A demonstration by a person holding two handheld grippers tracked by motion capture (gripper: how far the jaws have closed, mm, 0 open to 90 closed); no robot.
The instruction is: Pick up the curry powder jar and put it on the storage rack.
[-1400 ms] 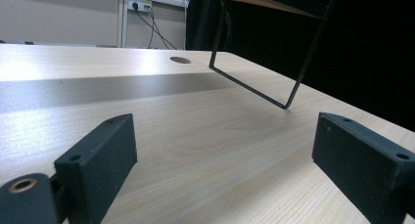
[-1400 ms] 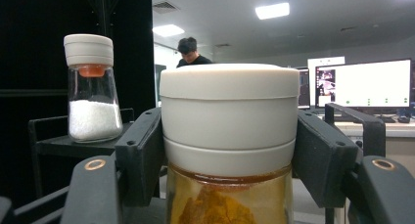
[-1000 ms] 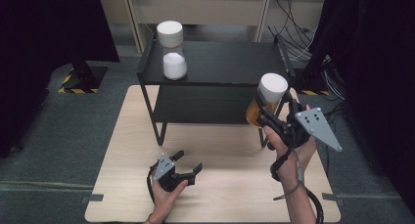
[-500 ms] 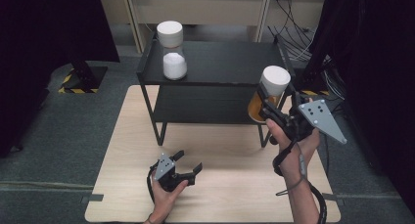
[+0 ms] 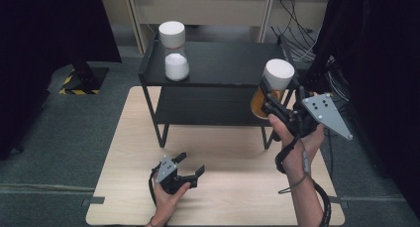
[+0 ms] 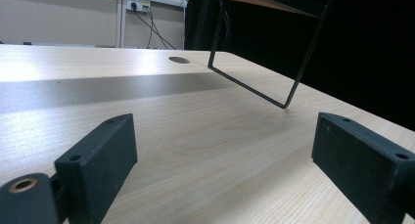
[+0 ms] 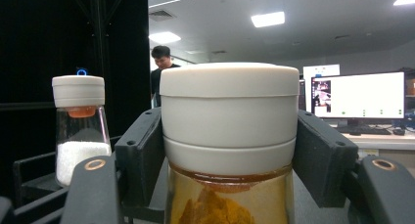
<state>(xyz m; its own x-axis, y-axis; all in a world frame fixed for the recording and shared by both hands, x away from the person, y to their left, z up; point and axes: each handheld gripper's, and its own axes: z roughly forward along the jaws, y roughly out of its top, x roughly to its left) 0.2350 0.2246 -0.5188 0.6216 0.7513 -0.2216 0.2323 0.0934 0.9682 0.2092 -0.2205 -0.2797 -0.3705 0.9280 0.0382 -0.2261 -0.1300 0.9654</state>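
Note:
A clear jar point(image 5: 274, 88) with a white lid and orange contents hangs by the right end of the black two-level shelf point(image 5: 223, 63), held upright. My right gripper point(image 5: 271, 102) is shut on it; in the right gripper view the black jaws clamp the jar point(image 7: 229, 136) just below its lid. A second jar point(image 5: 174, 58) with a white lid and white grains stands on the shelf's top level at the left, and shows as the white-grain jar point(image 7: 79, 131) beyond my right gripper point(image 7: 230, 160). My left gripper point(image 5: 190, 163) rests low on the wooden table point(image 5: 233, 187), open, nothing between its jaws point(image 6: 220, 160).
The shelf's thin black leg point(image 6: 293, 82) stands on the table ahead of the left gripper. Cables point(image 5: 297, 43) run along the floor behind the shelf. A person point(image 7: 164, 62) and monitors point(image 7: 362, 99) are far off in the room.
My right hand has lifted the orange jar slightly, closer to the shelf's top level. The left gripper has stayed where it was.

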